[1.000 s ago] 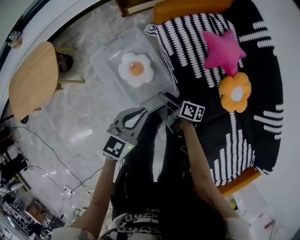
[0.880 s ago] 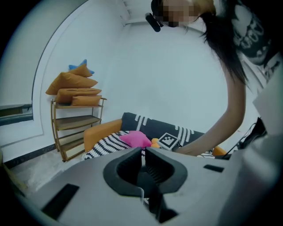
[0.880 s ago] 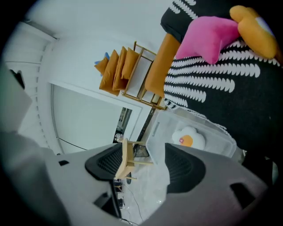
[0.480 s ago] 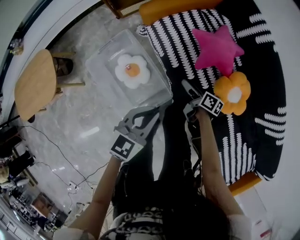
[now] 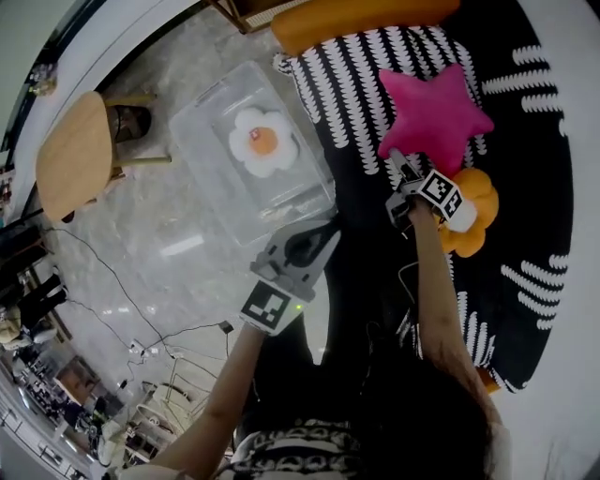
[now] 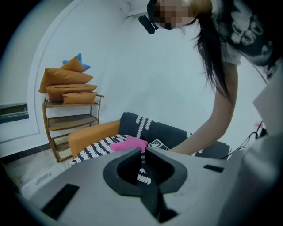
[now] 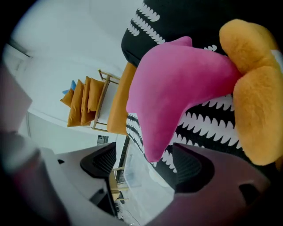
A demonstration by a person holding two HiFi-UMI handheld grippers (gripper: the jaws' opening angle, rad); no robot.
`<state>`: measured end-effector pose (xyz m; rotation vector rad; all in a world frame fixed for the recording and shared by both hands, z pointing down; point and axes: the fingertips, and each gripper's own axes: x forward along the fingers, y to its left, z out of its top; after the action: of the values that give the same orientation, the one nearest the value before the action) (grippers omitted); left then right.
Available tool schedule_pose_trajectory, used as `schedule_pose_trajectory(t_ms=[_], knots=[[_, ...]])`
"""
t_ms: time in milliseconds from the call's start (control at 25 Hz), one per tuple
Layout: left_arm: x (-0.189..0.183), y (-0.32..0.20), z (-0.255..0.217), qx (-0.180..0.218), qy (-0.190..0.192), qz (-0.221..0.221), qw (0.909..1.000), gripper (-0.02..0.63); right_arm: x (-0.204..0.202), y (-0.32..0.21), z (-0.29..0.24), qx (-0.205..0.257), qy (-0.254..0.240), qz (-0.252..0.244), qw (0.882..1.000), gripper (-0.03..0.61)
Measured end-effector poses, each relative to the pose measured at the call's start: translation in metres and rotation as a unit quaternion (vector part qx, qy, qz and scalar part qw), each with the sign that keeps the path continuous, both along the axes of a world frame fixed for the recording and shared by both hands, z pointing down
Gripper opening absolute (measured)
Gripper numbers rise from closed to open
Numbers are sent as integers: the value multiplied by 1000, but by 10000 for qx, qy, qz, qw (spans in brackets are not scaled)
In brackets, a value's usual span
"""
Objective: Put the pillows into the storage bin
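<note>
A clear storage bin (image 5: pixel 211 117) stands on the marble floor with a fried-egg pillow (image 5: pixel 262 141) inside it. On the black-and-white sofa cover lie a pink star pillow (image 5: pixel 432 114) and an orange flower pillow (image 5: pixel 472 217). My right gripper (image 5: pixel 398 173) reaches the star's lower arm. In the right gripper view its jaws are opening wide (image 7: pixel 148 163), with the tip of the star (image 7: pixel 177 84) between them and not pressed; the flower (image 7: pixel 258 110) lies beside it. My left gripper (image 5: pixel 323 234) hovers near the bin's front corner, its jaws (image 6: pixel 143 159) shut on nothing.
A round wooden table (image 5: pixel 68 155) stands left of the bin. An orange bolster (image 5: pixel 356 14) runs along the sofa's far end. A shelf with stacked orange cushions (image 6: pixel 66 86) stands by the wall. Cables (image 5: pixel 122 319) trail on the floor. The person's dark-clad legs fill the bottom middle.
My right gripper has swung from the bin's near corner over to the sofa and up to the pink star. The left gripper has drifted a little to the right.
</note>
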<state>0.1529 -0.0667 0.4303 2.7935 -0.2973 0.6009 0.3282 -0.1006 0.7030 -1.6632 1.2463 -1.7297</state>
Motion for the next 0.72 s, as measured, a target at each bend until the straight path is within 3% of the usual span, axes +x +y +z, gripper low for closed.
schedule_pose_trajectory(t_ms=[280, 480, 600, 720], knots=[[-2, -24, 23, -152, -112, -513, 9985, 20, 19, -24, 48, -243, -139, 277, 9992, 393], [-37, -44, 43, -303, -337, -978, 9942, 20, 25, -30, 65, -387, -313, 646, 9967, 293], [-60, -47, 40, -343, -378, -1270, 9906, 20, 29, -24, 46, -279, -252, 566, 9977, 246], [-77, -51, 29, -415, -302, -1453, 9881, 20, 44, -15, 3, 160, -379, 945, 9947, 207]])
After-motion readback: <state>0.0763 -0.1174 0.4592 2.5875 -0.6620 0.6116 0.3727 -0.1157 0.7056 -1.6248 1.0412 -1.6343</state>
